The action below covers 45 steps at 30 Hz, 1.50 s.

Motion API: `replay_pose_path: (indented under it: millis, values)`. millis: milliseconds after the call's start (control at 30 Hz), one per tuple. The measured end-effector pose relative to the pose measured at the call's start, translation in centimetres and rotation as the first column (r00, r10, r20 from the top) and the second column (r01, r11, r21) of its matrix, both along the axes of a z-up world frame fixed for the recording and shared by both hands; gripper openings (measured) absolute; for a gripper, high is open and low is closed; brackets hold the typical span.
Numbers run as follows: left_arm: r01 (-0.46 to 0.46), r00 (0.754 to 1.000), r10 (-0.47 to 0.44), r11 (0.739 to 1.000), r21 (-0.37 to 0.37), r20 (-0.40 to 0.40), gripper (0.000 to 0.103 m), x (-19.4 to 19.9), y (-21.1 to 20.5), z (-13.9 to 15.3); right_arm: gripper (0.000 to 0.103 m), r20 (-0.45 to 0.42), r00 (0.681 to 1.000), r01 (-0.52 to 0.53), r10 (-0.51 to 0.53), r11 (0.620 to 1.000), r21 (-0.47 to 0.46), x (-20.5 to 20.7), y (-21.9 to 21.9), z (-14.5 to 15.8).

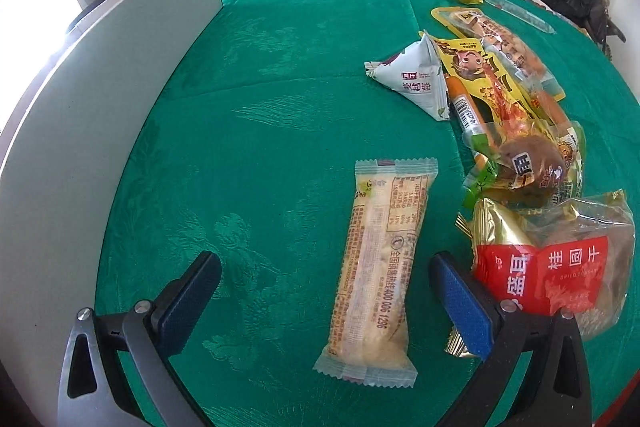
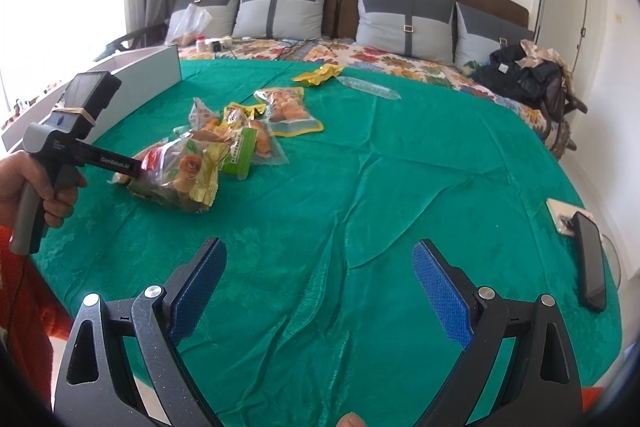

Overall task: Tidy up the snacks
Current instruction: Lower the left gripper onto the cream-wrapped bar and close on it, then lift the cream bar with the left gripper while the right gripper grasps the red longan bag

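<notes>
A long pale snack bar (image 1: pixel 376 267) lies on the green cloth (image 1: pixel 280 87) between the wide-apart fingers of my open left gripper (image 1: pixel 324 263), untouched. To its right a row of snacks runs back: a gold bag with a red label (image 1: pixel 560 267), a brown round cake (image 1: pixel 528 167), a yellow cartoon pack (image 1: pixel 488 83), a white triangular pouch (image 1: pixel 416 79). In the right wrist view the same snack pile (image 2: pixel 208 155) sits left of centre. My right gripper (image 2: pixel 320 259) hangs open over bare cloth. A hand (image 2: pixel 24 187) holds the left gripper's handle (image 2: pixel 60 131).
A grey box (image 1: pixel 100 115) (image 2: pixel 132 75) stands along the left edge of the cloth. A yellow wrapper (image 2: pixel 320 73) and a clear tube (image 2: pixel 368 87) lie at the far side. A black phone (image 2: pixel 590 263) rests at the right edge. Pillows (image 2: pixel 404 15) and dark clothes (image 2: pixel 528 75) lie behind.
</notes>
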<state>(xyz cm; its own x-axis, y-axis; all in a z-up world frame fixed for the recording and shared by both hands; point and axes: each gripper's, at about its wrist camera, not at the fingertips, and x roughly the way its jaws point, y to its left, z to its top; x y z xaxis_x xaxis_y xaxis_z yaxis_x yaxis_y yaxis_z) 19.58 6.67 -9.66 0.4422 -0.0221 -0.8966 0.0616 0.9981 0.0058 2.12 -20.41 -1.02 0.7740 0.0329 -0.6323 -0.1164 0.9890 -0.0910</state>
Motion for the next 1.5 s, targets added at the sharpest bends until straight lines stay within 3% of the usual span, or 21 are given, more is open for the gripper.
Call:
replay_pose_path:
  millis: [100,233,367,400,467,500,567,700,800,933,1033,1100,1167,1233,1300,1367,1400,1500]
  values:
    - [-0.002,0.999,-0.001,0.999,-0.053,-0.049,0.103,0.8,0.8,-0.3,0.096,-0.010,1.000,0.006,-0.006,1.000,0.015,0.3,0.0,-0.1]
    - [0.003,0.996,-0.006,0.999,-0.036,-0.086,0.103,1.6,1.0,-0.2,0.096,-0.019,1.000,-0.003,0.003,1.000,0.015,0.4,0.3,-0.2]
    - [0.020,0.980,-0.026,0.999,-0.033,-0.196,0.103,2.5,0.9,-0.2,0.096,-0.014,1.000,-0.011,0.012,1.000,0.008,0.3,0.5,0.0]
    - [0.022,0.980,-0.029,0.999,-0.036,-0.198,0.097,2.3,0.8,0.0,0.096,-0.013,1.000,-0.010,0.010,1.000,0.007,0.3,0.5,0.0]
    - [0.075,0.986,-0.080,0.996,-0.038,-0.149,0.076,1.3,0.2,0.8,0.096,-0.015,1.000,-0.004,0.004,1.000,0.008,0.3,0.3,0.0]
    - [0.115,0.984,-0.120,0.993,-0.039,-0.131,0.052,0.7,-0.3,1.2,0.096,-0.017,1.000,-0.001,0.001,1.000,0.010,0.3,0.2,0.1]
    - [0.164,0.977,-0.167,0.986,-0.039,-0.129,0.021,-0.6,-0.9,1.7,0.096,-0.021,1.000,0.003,-0.003,1.000,0.012,0.3,0.0,0.0]
    - [0.166,0.975,-0.180,0.980,-0.114,-0.127,0.019,-3.2,-0.3,2.0,0.096,-0.043,0.999,-0.006,0.008,1.000,0.029,0.6,-0.1,-0.2]
    - [0.120,0.985,-0.140,0.976,-0.182,-0.102,0.018,-5.5,1.3,2.4,0.096,-0.078,0.996,-0.047,0.052,0.997,0.065,0.8,0.1,-0.5]
    - [0.063,0.996,-0.077,0.955,-0.290,-0.039,0.018,-8.3,3.1,2.7,0.096,-0.111,0.977,-0.157,0.180,0.970,0.186,2.0,1.1,-0.1]
    - [0.049,0.999,-0.045,0.945,-0.323,0.019,0.018,-10.2,3.9,3.0,0.096,-0.147,0.935,-0.295,0.324,0.937,0.185,5.4,4.6,1.3]
    - [0.035,0.999,-0.024,0.930,-0.366,0.033,0.018,-10.9,4.5,3.1,0.096,-0.223,0.866,-0.441,0.448,0.894,0.085,7.9,9.1,1.4]
    - [0.031,0.999,-0.020,0.921,-0.389,0.033,0.018,-11.1,5.0,3.2,0.096,-0.292,0.792,-0.585,0.536,0.803,-0.113,9.5,14.0,0.7]
    - [0.043,0.999,-0.028,0.923,-0.383,0.043,0.018,-11.5,5.2,3.7,0.096,-0.348,0.747,-0.659,0.566,0.697,-0.282,11.0,17.6,-1.0]
    - [0.054,0.998,-0.034,0.925,-0.377,0.058,0.018,-12.1,5.5,4.2,0.096,-0.437,0.723,-0.682,0.536,0.654,-0.327,13.0,19.4,-3.2]
    - [0.065,0.996,-0.038,0.925,-0.373,0.081,0.018,-12.9,6.1,4.8,0.092,-0.531,0.702,-0.683,0.475,0.660,-0.313,14.3,19.3,-5.0]
    - [0.069,0.995,-0.036,0.924,-0.377,0.092,0.018,-13.2,6.5,5.1,0.081,-0.548,0.701,-0.671,0.457,0.684,-0.287,14.6,18.8,-5.1]
    - [0.059,0.994,-0.018,0.910,-0.410,0.105,0.018,-13.9,7.7,5.2,0.066,-0.502,0.761,-0.560,0.412,0.807,-0.186,14.3,15.9,-2.8]
